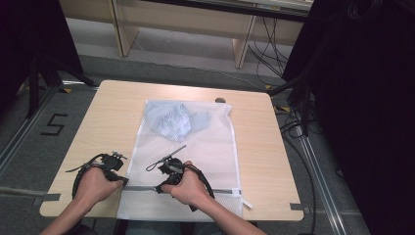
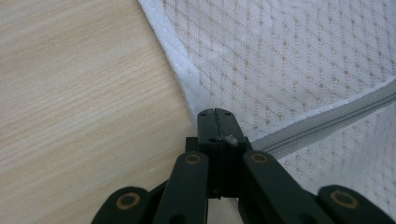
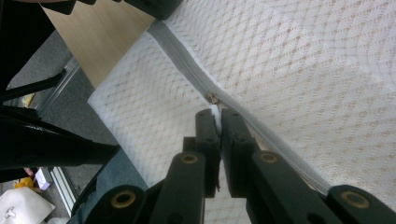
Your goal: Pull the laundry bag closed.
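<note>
A white mesh laundry bag (image 1: pixel 205 147) lies flat on the wooden table (image 1: pixel 103 122), with a pale blue garment (image 1: pixel 171 120) inside its far end. A grey zipper (image 1: pixel 142 187) runs across the bag near the front edge. My left gripper (image 1: pixel 125 180) sits at the bag's left edge, its jaws pressed together (image 2: pixel 215 114) on the zipper's end (image 2: pixel 327 121). My right gripper (image 1: pixel 159 188) is a short way along the zipper (image 3: pixel 182 56). Its jaws (image 3: pixel 216 115) pinch a small white pull tab just behind the metal slider (image 3: pixel 212 98).
A small dark object (image 1: pixel 220 100) rests at the table's back edge. A white tab (image 1: pixel 247 203) sticks out at the zipper's right end. Cables (image 1: pixel 293 122) trail on the floor at the right. A wooden shelf unit (image 1: pixel 186 24) stands beyond.
</note>
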